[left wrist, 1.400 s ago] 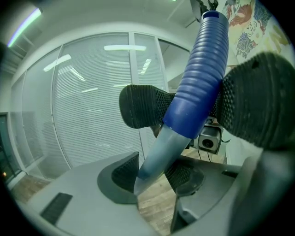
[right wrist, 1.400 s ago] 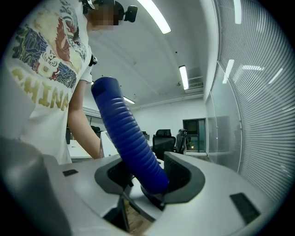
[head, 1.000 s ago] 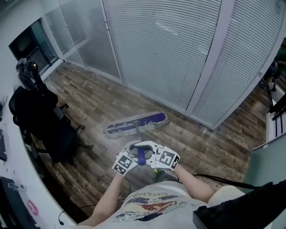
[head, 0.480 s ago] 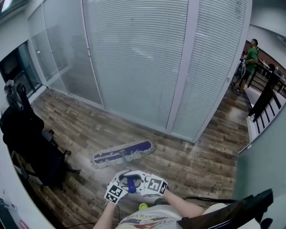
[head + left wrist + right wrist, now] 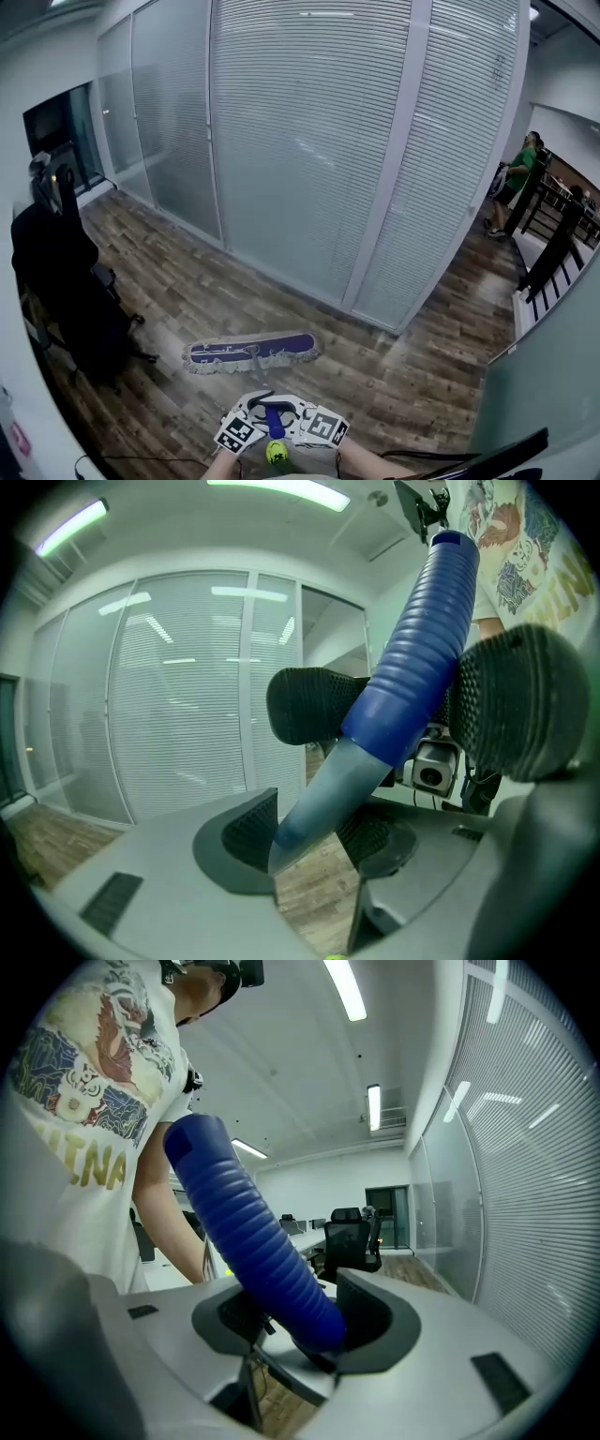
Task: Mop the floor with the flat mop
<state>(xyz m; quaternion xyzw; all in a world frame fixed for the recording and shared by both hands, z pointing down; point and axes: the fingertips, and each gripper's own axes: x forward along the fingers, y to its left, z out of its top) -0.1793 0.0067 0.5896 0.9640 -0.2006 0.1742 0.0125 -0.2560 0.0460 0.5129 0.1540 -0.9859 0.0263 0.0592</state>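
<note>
The flat mop's head [image 5: 251, 352], purple with a pale fringe, lies flat on the wood floor in front of me. Its grey shaft [image 5: 323, 794] rises to a blue ribbed grip [image 5: 273, 422]. My left gripper [image 5: 262, 420] is shut on the shaft just below the grip, whose grey tube runs between its pads [image 5: 246, 829]. Just above it my right gripper [image 5: 286, 419] is shut on the blue grip [image 5: 253, 1237]; in the right gripper view that grip fills the gap between its jaws [image 5: 300, 1321]. The right gripper's pads [image 5: 314, 705] also show in the left gripper view.
A glass partition with blinds [image 5: 309, 141] stands close behind the mop. A black office chair [image 5: 61, 277] stands at the left by a desk edge. A person in green [image 5: 520, 173] stands far right near a dark railing [image 5: 553, 253]. A yellow-green shoe tip [image 5: 276, 454] shows below the grippers.
The mop head has slid across the floor and turned to lie more level in the picture. Both grippers have moved with the handle, grips unchanged. The view has lifted toward the partition.
</note>
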